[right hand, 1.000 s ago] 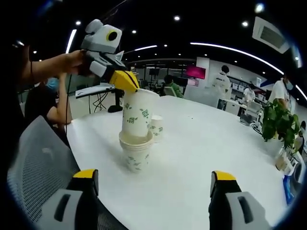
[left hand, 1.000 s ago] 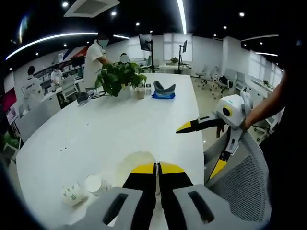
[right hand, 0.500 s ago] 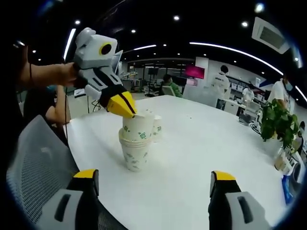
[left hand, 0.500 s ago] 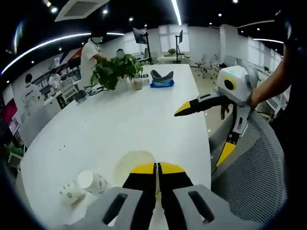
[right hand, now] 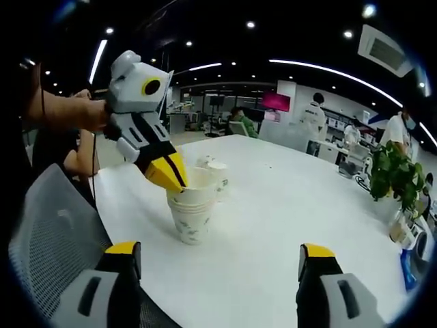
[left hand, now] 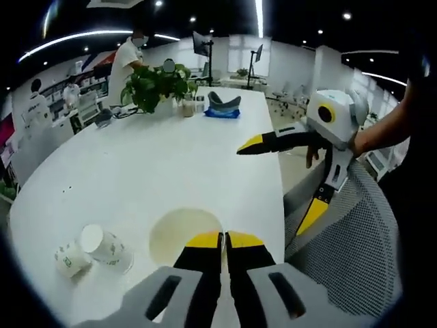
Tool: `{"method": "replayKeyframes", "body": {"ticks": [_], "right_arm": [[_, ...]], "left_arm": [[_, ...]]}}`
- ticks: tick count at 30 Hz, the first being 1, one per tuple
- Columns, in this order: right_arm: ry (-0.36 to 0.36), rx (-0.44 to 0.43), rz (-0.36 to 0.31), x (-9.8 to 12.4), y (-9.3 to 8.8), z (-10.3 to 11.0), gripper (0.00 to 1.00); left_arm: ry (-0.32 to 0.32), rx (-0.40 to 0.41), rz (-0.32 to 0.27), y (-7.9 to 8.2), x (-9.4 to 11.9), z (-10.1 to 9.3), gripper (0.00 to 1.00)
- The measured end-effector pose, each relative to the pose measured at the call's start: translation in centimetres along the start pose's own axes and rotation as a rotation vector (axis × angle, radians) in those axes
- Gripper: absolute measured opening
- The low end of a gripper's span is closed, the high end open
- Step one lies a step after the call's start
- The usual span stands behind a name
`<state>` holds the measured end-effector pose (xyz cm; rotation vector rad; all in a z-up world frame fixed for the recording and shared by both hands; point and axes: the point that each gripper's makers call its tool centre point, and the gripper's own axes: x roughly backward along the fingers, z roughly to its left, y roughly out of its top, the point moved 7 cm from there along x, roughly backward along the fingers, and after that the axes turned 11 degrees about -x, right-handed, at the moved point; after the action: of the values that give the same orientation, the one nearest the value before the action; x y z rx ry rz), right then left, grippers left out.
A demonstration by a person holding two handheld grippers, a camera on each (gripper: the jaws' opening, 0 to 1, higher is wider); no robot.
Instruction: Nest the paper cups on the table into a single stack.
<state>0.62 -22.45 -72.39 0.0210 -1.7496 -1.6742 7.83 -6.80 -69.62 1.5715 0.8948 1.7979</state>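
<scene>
My left gripper (right hand: 174,179) keeps its jaws closed on the rim of the white green-printed paper cup stack (right hand: 192,212) on the white desk (right hand: 287,205), my right gripper (right hand: 218,263) open nearby; such thin cups crush easily, so I judge a gentle rim grip best.
</scene>
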Motion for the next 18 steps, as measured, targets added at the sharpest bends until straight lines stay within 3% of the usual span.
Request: {"method": "replayKeyframes", "body": {"ticks": [11, 18], "right_arm": [[0.0, -0.001, 0.004, 0.0, 0.0, 0.0, 0.97], [-0.003, 0.0, 0.003, 0.0, 0.0, 0.0, 0.97]], "left_arm": [[-0.039, 0.027, 0.005, -2.0, -1.2, 0.5, 0.0], [-0.038, 0.028, -0.007, -1.8, -1.1, 0.1, 0.01]]}}
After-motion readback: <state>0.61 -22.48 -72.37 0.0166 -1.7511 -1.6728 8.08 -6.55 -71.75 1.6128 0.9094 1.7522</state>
